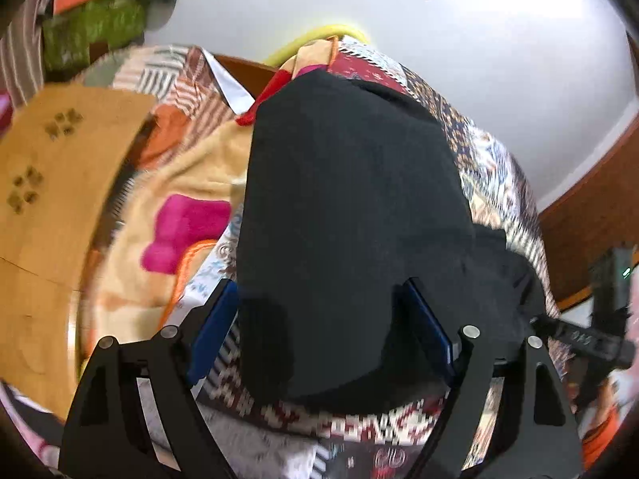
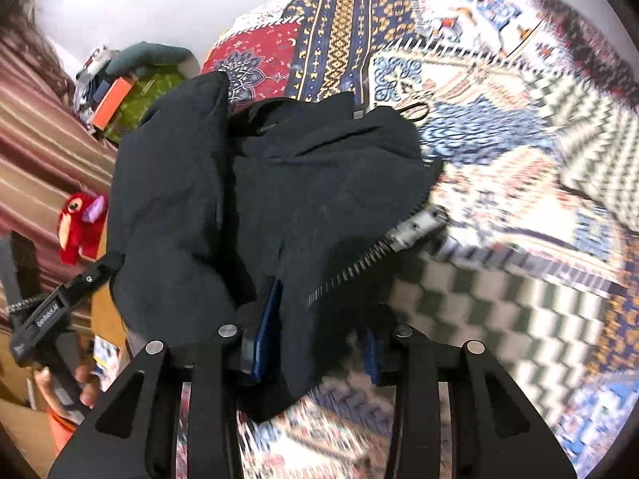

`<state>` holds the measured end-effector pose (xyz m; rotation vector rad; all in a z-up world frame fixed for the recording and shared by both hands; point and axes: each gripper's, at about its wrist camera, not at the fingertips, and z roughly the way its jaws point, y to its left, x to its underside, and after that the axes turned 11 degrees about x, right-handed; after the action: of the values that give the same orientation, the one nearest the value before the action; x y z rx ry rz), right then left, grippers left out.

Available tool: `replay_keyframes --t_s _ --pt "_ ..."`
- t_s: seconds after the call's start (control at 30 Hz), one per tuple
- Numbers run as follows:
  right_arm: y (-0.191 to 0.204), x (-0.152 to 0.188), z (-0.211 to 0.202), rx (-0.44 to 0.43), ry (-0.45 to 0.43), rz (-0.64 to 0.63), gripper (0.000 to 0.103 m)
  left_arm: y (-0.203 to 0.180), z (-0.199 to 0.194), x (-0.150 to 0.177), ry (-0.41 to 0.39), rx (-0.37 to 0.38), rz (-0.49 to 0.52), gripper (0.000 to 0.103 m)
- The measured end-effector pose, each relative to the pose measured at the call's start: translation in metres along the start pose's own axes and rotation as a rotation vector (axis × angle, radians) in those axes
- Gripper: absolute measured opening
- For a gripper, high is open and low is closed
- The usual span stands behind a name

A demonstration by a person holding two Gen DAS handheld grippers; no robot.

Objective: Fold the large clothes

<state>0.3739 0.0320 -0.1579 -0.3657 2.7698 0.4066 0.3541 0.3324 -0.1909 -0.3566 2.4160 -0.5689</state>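
A black garment (image 1: 351, 199) with a metal zipper (image 2: 359, 263) lies partly folded on a patterned bedspread (image 2: 499, 159) covering the bed. The left gripper (image 1: 323, 327) stands spread wide, its blue pads flanking the garment's near edge without pressing on it. The right gripper (image 2: 319, 339) is partly parted; a fold of black cloth hangs between its pads, lying against the left pad, clear of the right. An open container (image 2: 139, 92) at the bed's far corner holds green cloth and an orange box. A red plush toy (image 2: 80, 223) sits nearby.
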Motion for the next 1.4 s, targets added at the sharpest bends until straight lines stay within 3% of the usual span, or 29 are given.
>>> replay_keyframes --t_s 0.13,0.2,0.3,0.67,0.9,1.03,1.2,1.27,1.33,1.4 --pt "-0.009 0.018 -0.039 0.029 -0.054 -0.008 0.034 -0.029 -0.018 0.015 0.016 -0.072 0.090 0.083" --pt "-0.011 0.027 -0.062 0.037 -0.089 -0.023 0.034 -0.052 -0.039 0.027 -0.014 -0.102 0.142 0.083" --pt "-0.010 0.042 -0.107 0.032 -0.162 -0.053 0.034 -0.081 -0.071 0.040 -0.066 -0.070 0.170 0.083" --pt "0.038 0.097 -0.285 -0.061 -0.566 -0.135 0.034 -0.212 -0.230 0.099 -0.419 -0.153 0.446 0.083" --pt "0.071 0.170 -0.366 -0.100 -0.840 -0.218 0.034 -0.255 -0.325 0.154 -0.648 -0.073 0.487 0.083" --pt "0.076 0.200 -0.381 -0.102 -0.935 -0.236 0.036 -0.268 -0.359 0.187 -0.764 -0.064 0.507 0.084" --pt "0.083 0.220 -0.380 -0.021 -0.993 -0.230 0.046 -0.271 -0.378 0.222 -0.850 -0.087 0.496 0.087" --pt "0.084 0.225 -0.379 -0.006 -1.005 -0.217 0.068 -0.271 -0.379 0.231 -0.867 -0.113 0.488 0.093" --pt "0.085 0.231 -0.380 0.007 -1.021 -0.204 0.083 -0.271 -0.378 0.237 -0.885 -0.132 0.483 0.097" --pt "0.089 0.233 -0.378 0.037 -1.035 -0.210 0.087 -0.271 -0.379 0.243 -0.881 -0.127 0.482 0.103"
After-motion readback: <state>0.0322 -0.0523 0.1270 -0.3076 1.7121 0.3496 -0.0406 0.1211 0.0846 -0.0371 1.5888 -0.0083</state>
